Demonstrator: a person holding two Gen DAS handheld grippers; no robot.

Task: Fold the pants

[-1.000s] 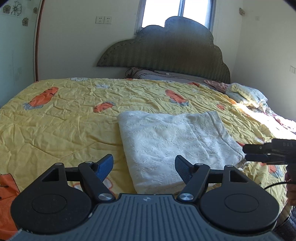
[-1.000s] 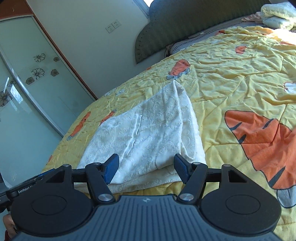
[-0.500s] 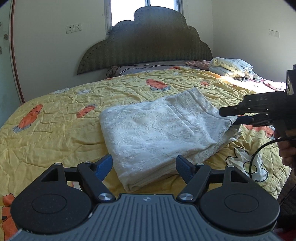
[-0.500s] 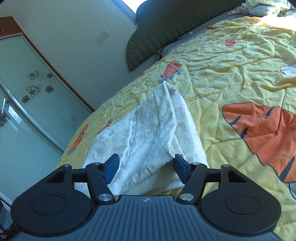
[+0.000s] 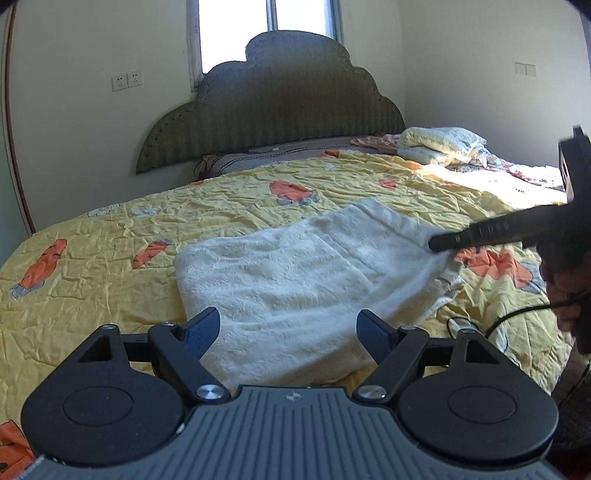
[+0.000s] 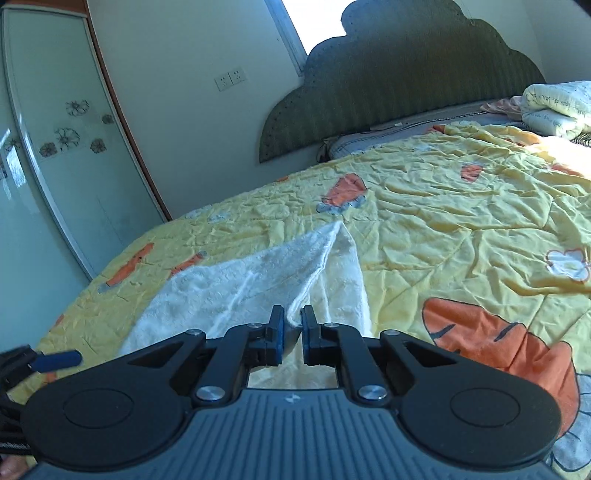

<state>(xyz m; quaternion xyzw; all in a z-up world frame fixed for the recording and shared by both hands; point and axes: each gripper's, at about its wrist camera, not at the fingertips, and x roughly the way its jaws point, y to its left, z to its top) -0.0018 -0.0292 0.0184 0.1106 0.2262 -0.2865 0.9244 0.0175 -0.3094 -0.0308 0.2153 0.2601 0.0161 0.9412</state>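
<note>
Daylight from the window (image 5: 269, 33) far ahead of the grippers, blown-out sun patch on the bedspread (image 5: 491, 181) ahead-right, dim near foreground, fisheye-bent edges, soft blur.

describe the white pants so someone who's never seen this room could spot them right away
Start at the bed's yellow carrot-print quilt. On its near part lie the white pants, folded flat, one edge pinched by the right gripper. They are the only plain white textured cloth on it.
</note>
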